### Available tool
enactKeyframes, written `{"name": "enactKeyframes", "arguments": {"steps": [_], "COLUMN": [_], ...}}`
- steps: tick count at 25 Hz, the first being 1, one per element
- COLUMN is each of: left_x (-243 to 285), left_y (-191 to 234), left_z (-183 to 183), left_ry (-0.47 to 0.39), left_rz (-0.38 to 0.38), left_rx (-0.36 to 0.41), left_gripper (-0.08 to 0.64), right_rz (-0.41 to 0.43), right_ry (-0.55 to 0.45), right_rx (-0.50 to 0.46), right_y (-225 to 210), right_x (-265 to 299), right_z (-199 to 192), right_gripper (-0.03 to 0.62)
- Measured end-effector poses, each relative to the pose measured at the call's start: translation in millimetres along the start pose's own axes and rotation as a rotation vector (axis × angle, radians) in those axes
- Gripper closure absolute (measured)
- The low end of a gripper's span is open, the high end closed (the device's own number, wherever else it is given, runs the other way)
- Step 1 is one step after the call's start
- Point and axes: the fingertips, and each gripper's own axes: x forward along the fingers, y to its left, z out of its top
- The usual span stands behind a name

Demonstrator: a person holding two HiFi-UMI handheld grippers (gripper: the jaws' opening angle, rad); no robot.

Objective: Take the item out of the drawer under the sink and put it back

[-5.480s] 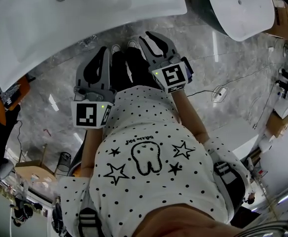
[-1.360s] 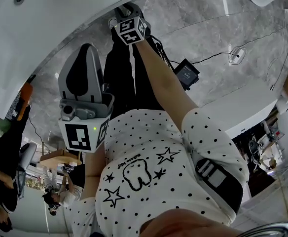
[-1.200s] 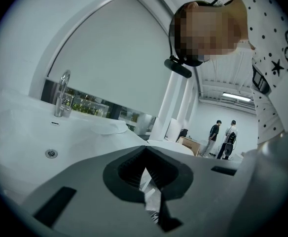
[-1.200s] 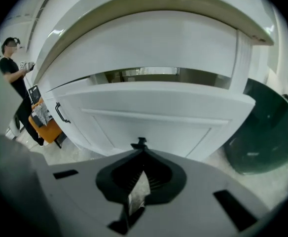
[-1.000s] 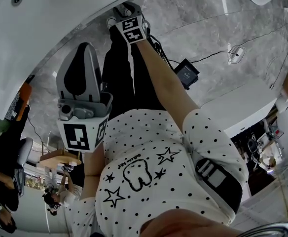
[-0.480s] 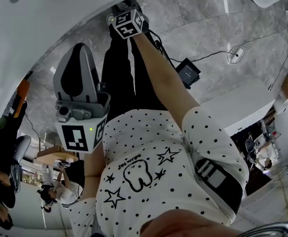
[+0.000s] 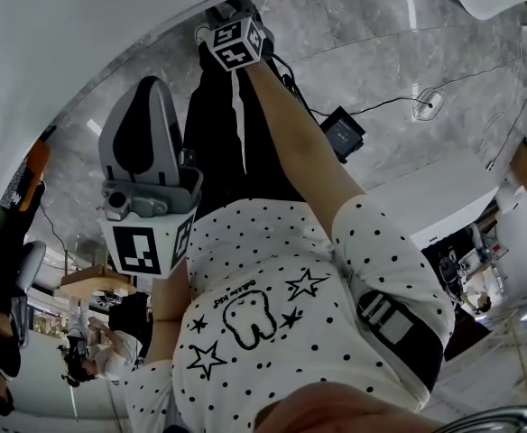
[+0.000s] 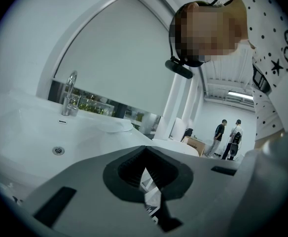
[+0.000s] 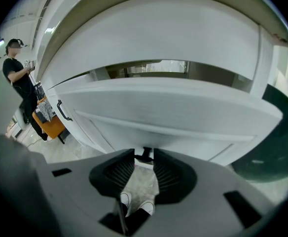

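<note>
- Right gripper (image 9: 144,151), bottom centre of its own view: jaws apart and just been closing. The small dark handle (image 9: 144,156) sits between the tips; can't tell if the pads touch it.
- Drawer (image 9: 163,107) front spans mid-frame, closed; the item inside is hidden.
- Left gripper (image 7: 147,83), left of centre in the head view: jaws together, nothing between them, just below the sink (image 7: 110,34).
</note>
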Motion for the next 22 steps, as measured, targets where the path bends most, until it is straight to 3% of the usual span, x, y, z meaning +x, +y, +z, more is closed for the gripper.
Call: {"name": "enactKeyframes", "arguments": {"steps": [22], "left_x": [4.6], "left_y": [4.0], "left_z": [-6.4], "left_ry": [0.003], "left_rz": [-0.02], "left_rx": [-0.006], "left_gripper": [0.565], "right_rz": [0.021], "right_ry": [0.009], "right_rx": [0.005], "right_y": [16.2], "right_x": [-24.1], "right_z": [-43.3], "right_gripper": [0.469]}}
